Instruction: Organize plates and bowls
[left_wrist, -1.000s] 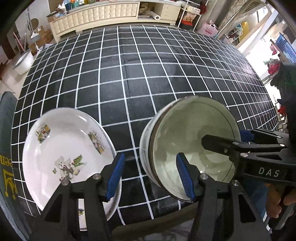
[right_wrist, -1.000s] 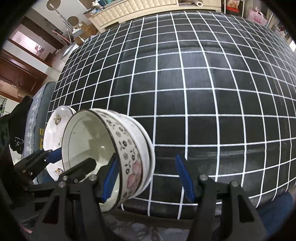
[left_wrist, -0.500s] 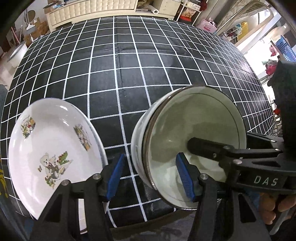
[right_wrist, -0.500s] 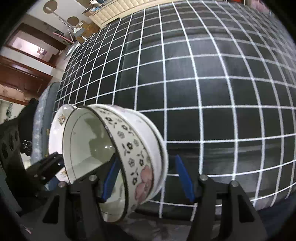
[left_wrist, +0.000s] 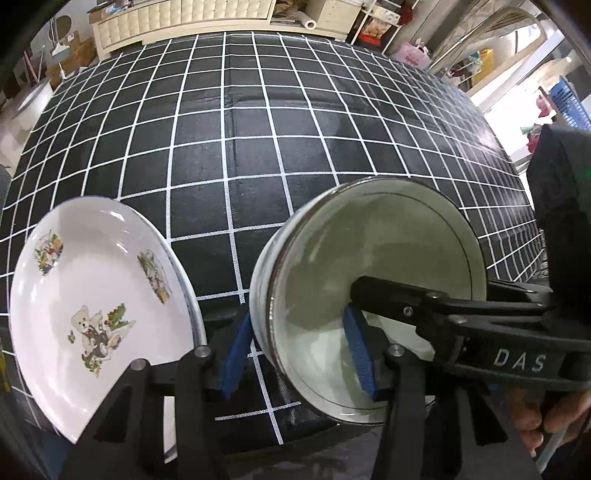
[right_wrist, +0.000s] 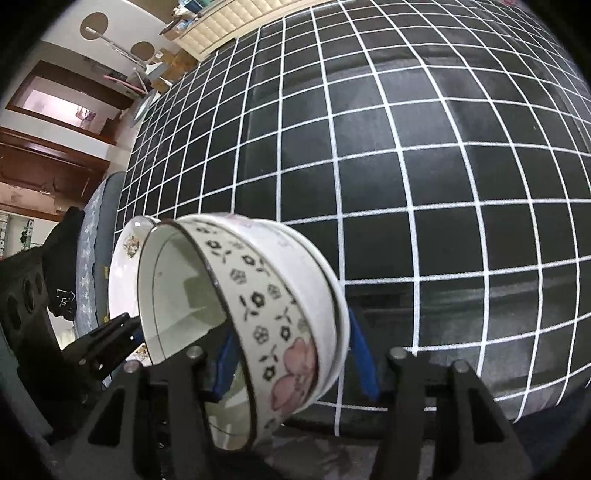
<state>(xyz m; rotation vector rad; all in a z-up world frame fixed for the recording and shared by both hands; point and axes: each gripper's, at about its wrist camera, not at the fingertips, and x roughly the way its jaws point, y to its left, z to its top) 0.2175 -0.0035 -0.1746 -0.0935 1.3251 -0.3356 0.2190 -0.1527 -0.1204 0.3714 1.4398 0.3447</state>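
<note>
- Blue-padded left gripper (left_wrist: 299, 350): jaws have just been closing, one pad outside and one inside the wall of the stacked bowls (left_wrist: 369, 295); contact unclear.
- Right gripper (right_wrist: 291, 354): jaws likewise closing astride the same tilted, flower-patterned stack.
- Bear-print plate (left_wrist: 92, 306) tilted at the grid-patterned table's (left_wrist: 258, 147) near left edge.

both wrist views look steeply down, close, sharing the bowl (left_wrist: 369, 295) and table (right_wrist: 406, 184).
</note>
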